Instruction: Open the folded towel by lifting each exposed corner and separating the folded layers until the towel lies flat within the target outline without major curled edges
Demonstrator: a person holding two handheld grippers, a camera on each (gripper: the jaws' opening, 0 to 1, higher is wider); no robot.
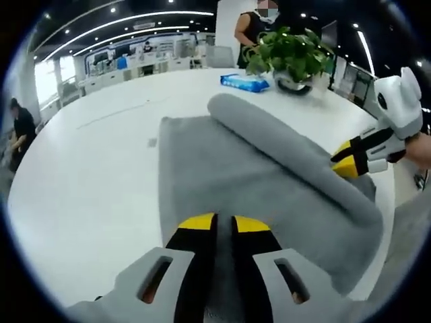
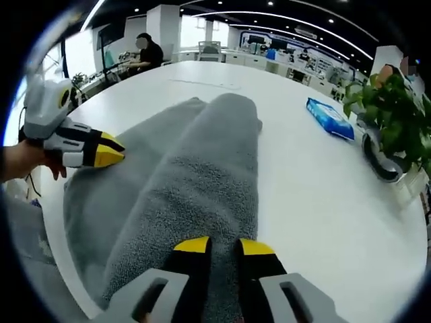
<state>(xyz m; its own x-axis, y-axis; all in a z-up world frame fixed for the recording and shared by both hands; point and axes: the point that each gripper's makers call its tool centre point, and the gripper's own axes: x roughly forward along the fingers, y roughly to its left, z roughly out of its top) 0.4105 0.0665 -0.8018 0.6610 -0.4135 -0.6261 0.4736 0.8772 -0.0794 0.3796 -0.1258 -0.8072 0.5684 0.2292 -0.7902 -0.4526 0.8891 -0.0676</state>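
A: Is there any lettering that reads here?

B: None that I can make out. The blue packet [image 1: 244, 82] on the far side of the worktop [image 1: 87, 168] has pale marks on its face, but they are too small and blurred to read.

A: And from the right gripper view?

B: The same packet [image 2: 330, 118] lies there, far and to the right, still only a smear of white on blue. No numbers, brands or signs read anywhere.

towel [image 1: 269, 182]: grey terry cloth, matt, nubby | table [image 1: 87, 175]: white, smooth, slight sheen
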